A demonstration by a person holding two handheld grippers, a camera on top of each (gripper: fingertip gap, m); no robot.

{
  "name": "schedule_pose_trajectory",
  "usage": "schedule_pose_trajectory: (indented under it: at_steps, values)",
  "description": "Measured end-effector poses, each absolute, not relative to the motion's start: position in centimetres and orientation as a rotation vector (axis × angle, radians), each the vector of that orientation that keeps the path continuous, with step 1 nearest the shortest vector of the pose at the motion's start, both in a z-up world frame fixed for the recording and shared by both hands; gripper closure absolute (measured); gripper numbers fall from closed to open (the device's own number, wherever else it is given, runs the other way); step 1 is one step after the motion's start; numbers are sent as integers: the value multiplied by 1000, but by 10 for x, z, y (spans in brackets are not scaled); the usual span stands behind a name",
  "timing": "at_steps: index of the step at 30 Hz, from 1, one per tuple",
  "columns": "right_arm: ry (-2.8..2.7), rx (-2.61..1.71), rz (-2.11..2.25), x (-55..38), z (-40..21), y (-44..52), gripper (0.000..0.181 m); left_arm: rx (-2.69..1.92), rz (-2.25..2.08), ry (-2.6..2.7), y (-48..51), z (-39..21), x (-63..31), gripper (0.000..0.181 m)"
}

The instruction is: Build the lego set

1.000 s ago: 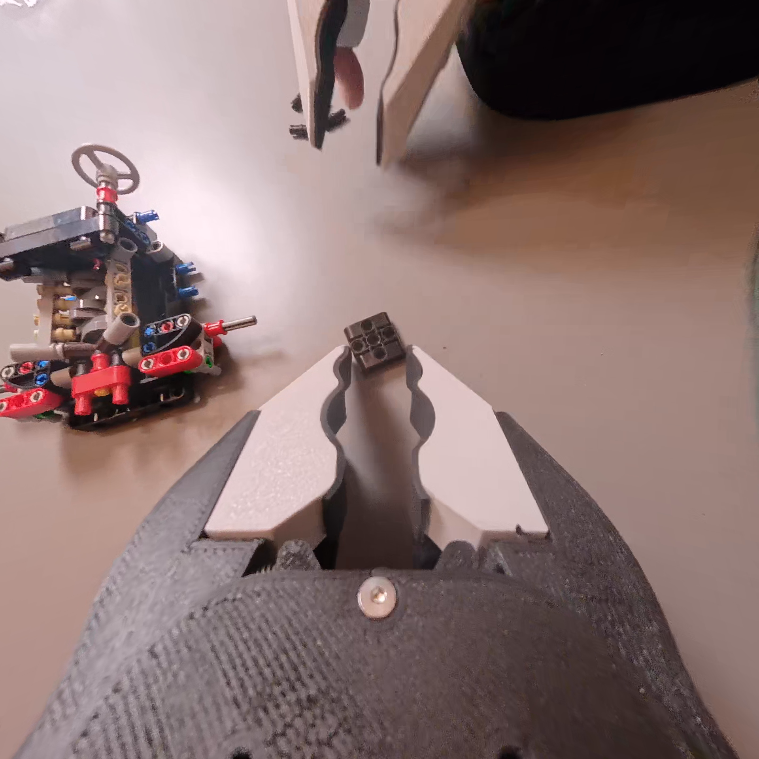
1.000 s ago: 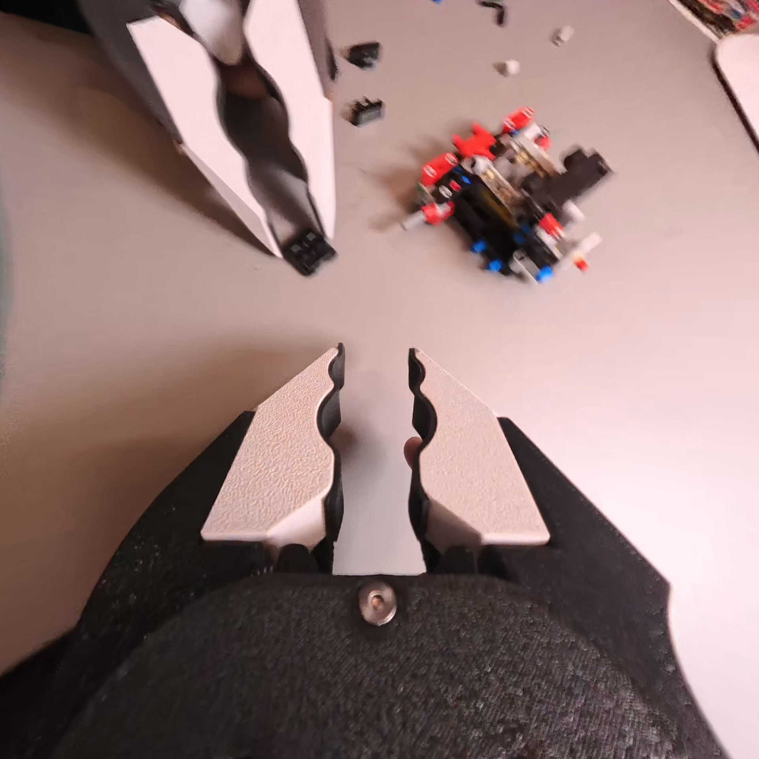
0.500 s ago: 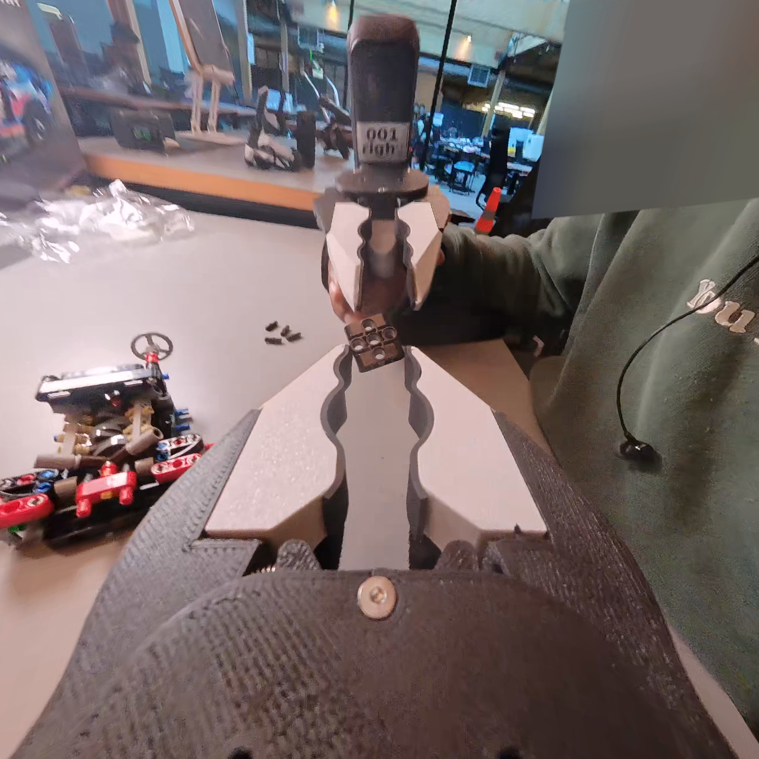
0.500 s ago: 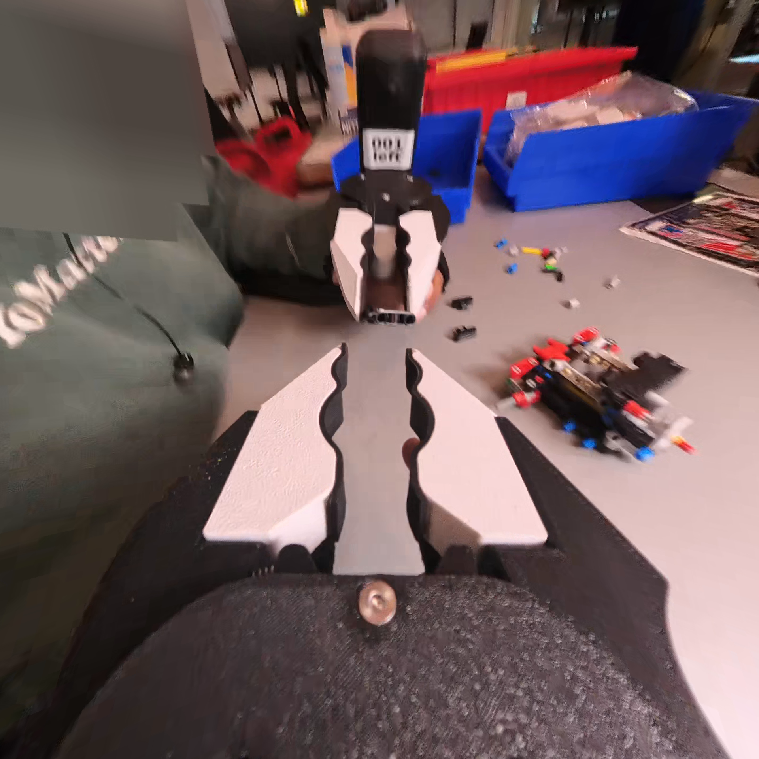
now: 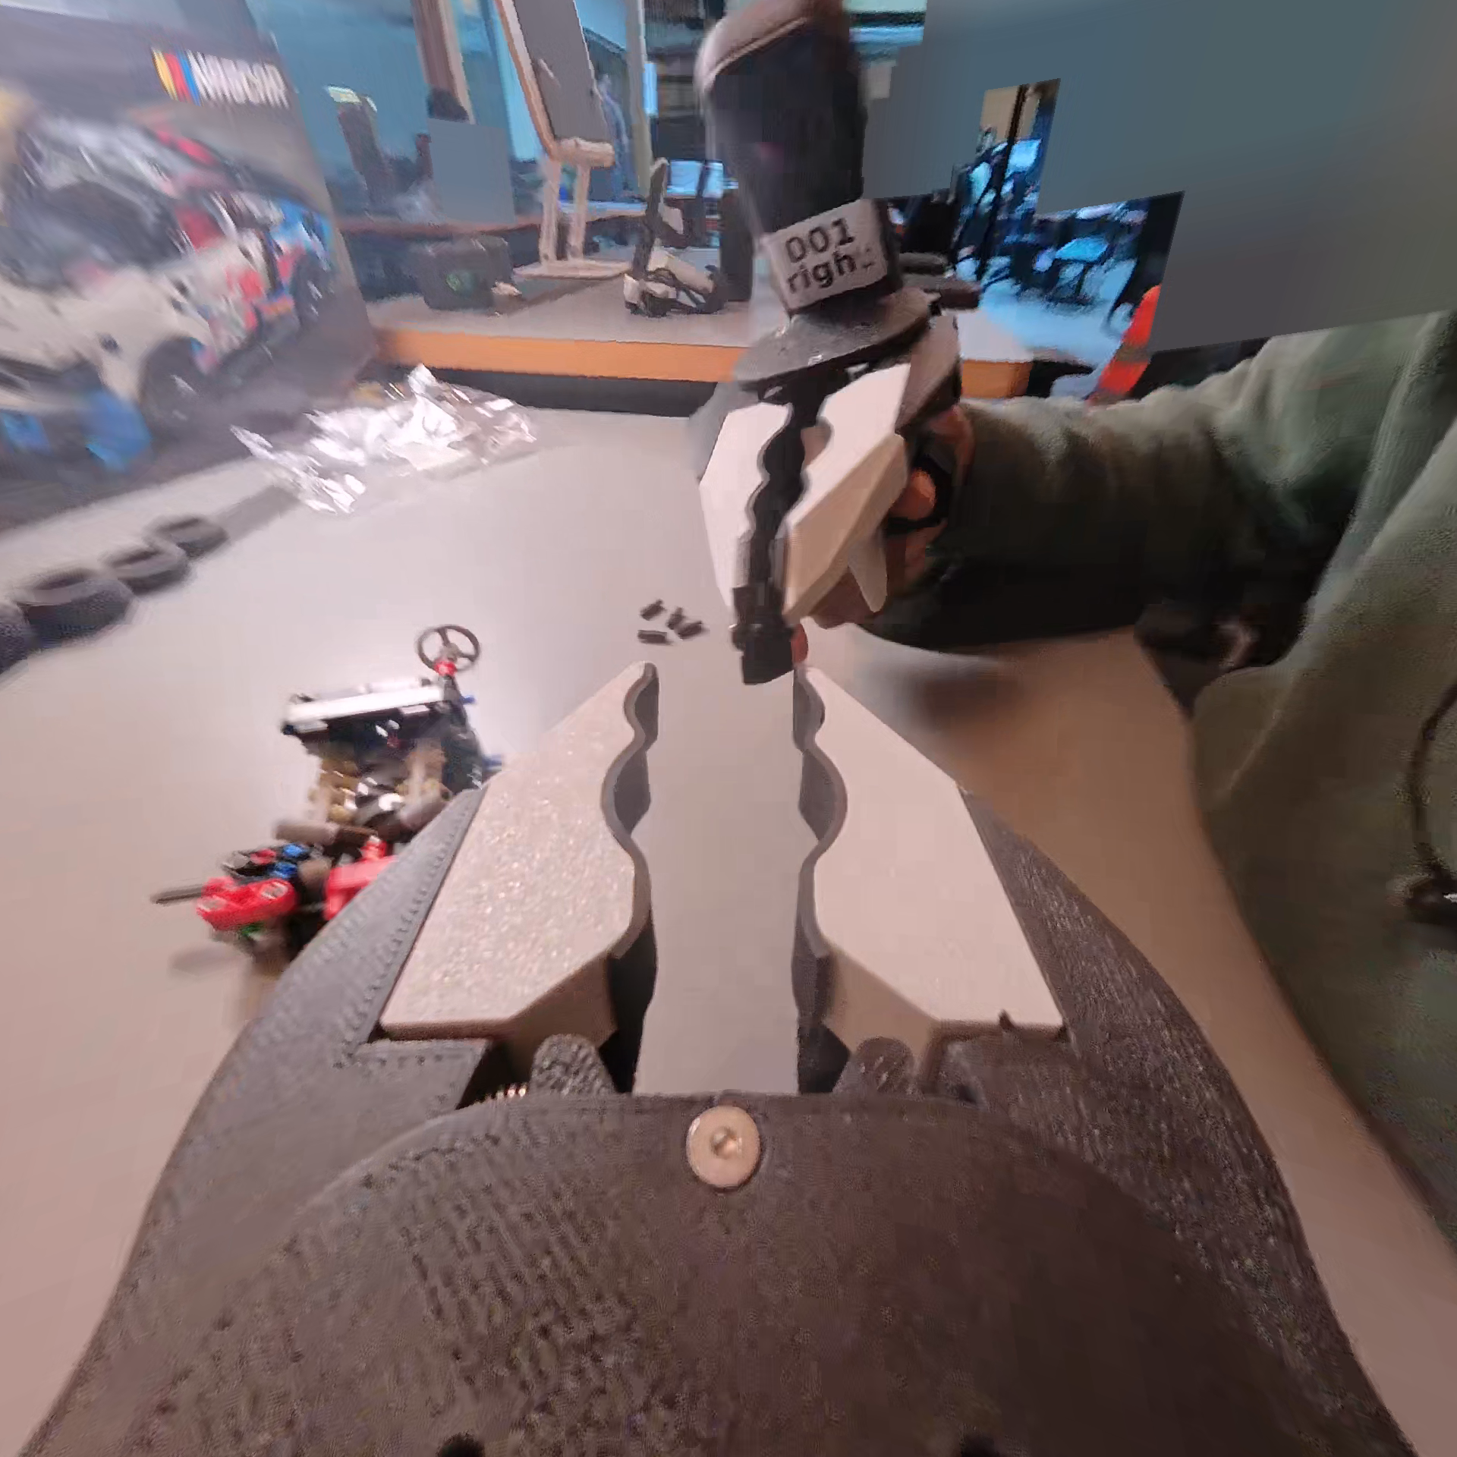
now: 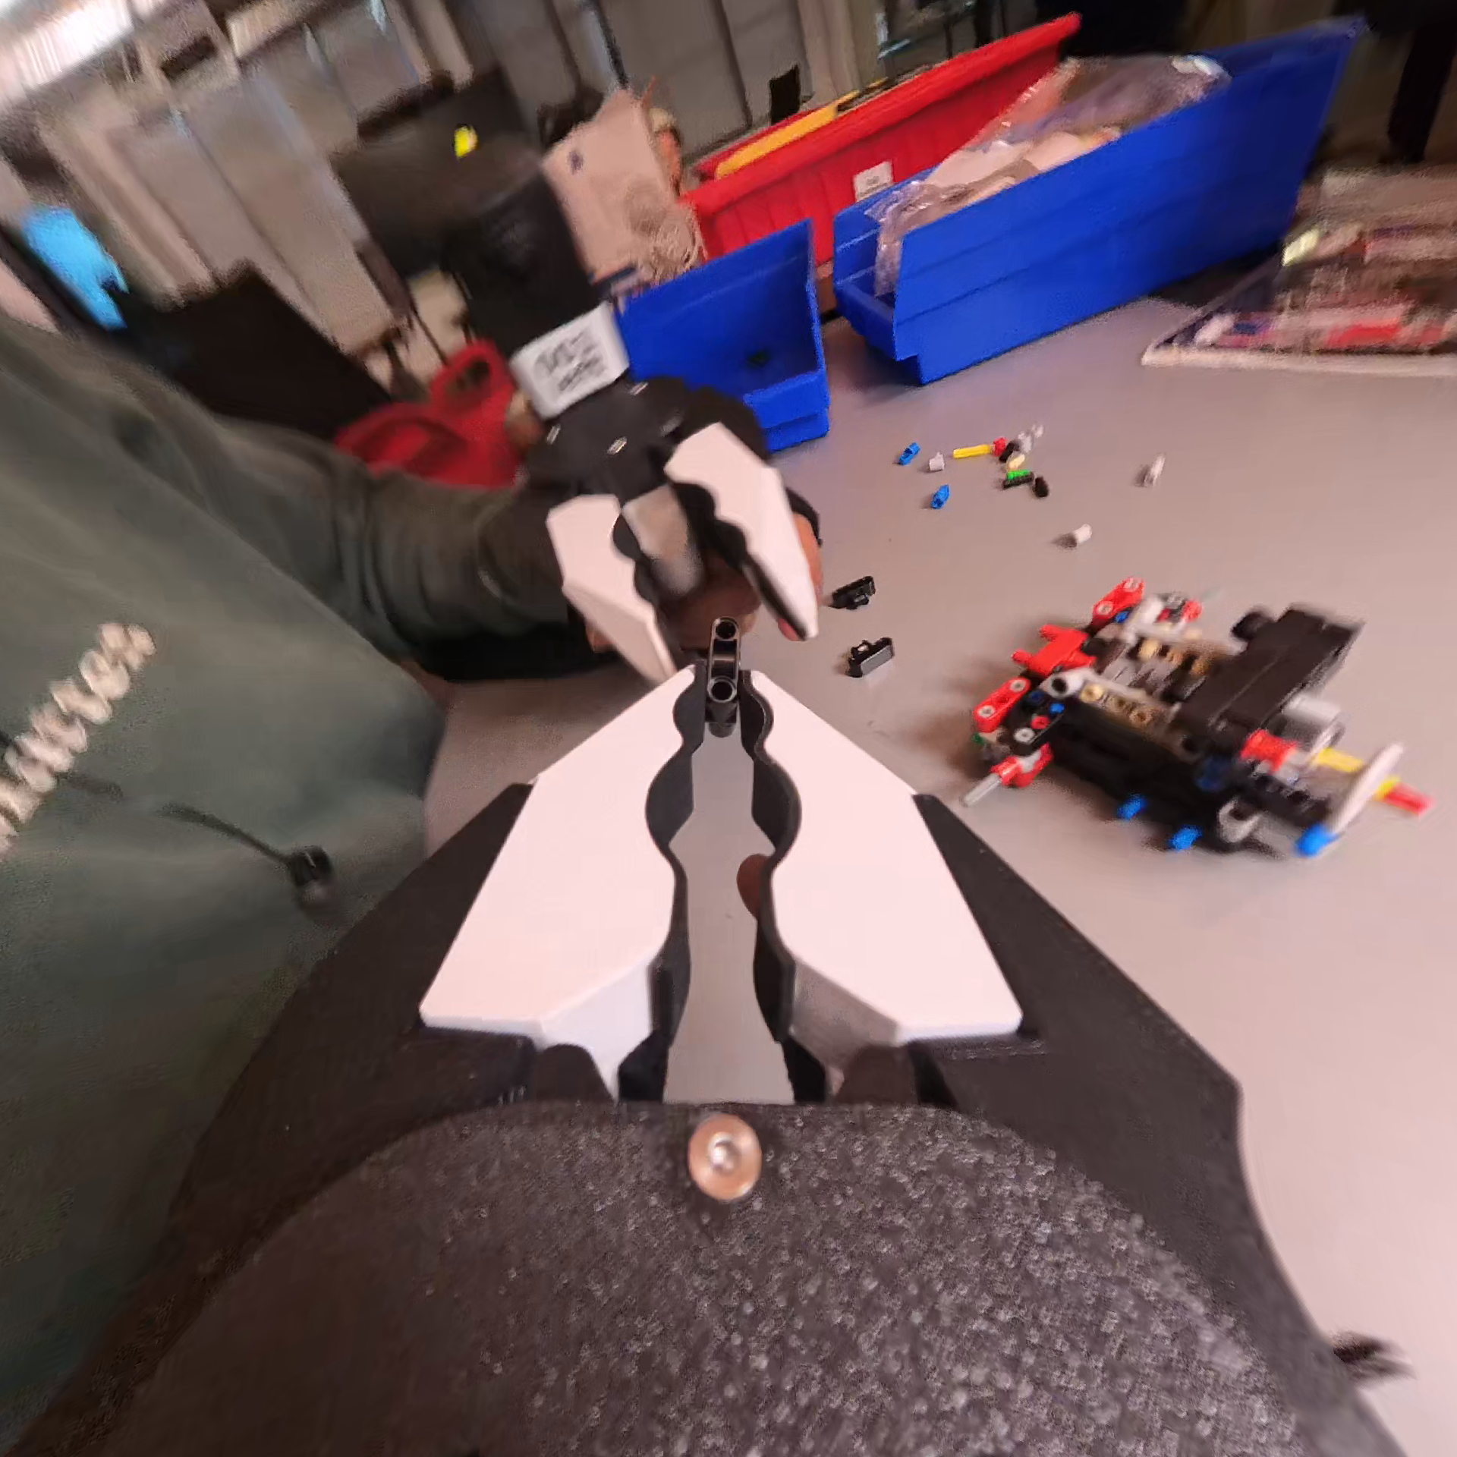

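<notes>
A small black brick with round holes (image 6: 722, 642) is pinched between the tips of my right gripper (image 6: 723, 682), held above the table. In the left wrist view the same brick (image 5: 761, 650) hangs from the right gripper's tips (image 5: 757, 631), just beyond my left gripper (image 5: 724, 678), which is open and empty. In the right wrist view the left gripper's white fingers (image 6: 757, 536) stand apart right behind the brick. The part-built car model (image 5: 370, 796) lies on the table to the left; it also shows at the right in the right wrist view (image 6: 1183, 717).
Several black pins (image 5: 670, 627), tyres (image 5: 71, 603) and a plastic bag (image 5: 394, 441) lie farther back. Two black pieces (image 6: 871, 654) and several loose small parts (image 6: 1001, 465) lie near blue bins (image 6: 1064, 236), a red bin (image 6: 867, 158) and a booklet (image 6: 1340, 315). A green sleeve (image 5: 1143, 489) is close. Less than 4 cm separates the two grippers' tips.
The black brick has passed from my left gripper to my right. The left gripper opened and let go; the right gripper closed on the brick. Both grippers rose and tilted level.
</notes>
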State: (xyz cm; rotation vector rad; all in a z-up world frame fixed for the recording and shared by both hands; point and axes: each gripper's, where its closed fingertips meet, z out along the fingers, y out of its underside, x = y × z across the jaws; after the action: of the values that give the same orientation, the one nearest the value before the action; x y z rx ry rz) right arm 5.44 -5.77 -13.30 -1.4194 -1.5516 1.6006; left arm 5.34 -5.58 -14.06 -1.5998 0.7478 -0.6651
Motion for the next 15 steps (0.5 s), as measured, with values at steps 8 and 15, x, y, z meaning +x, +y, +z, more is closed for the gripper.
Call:
schedule_pose_trajectory:
  at_steps: [8,15]
  values:
    - [-1951,-1053,1113,67,-168,-80,175,-1745,-880,913,-79,-171,76,167]
    - [-2058,-1149,1036,69,-195,-78,175,-1866,-697,1010,-76,-201,78,174]
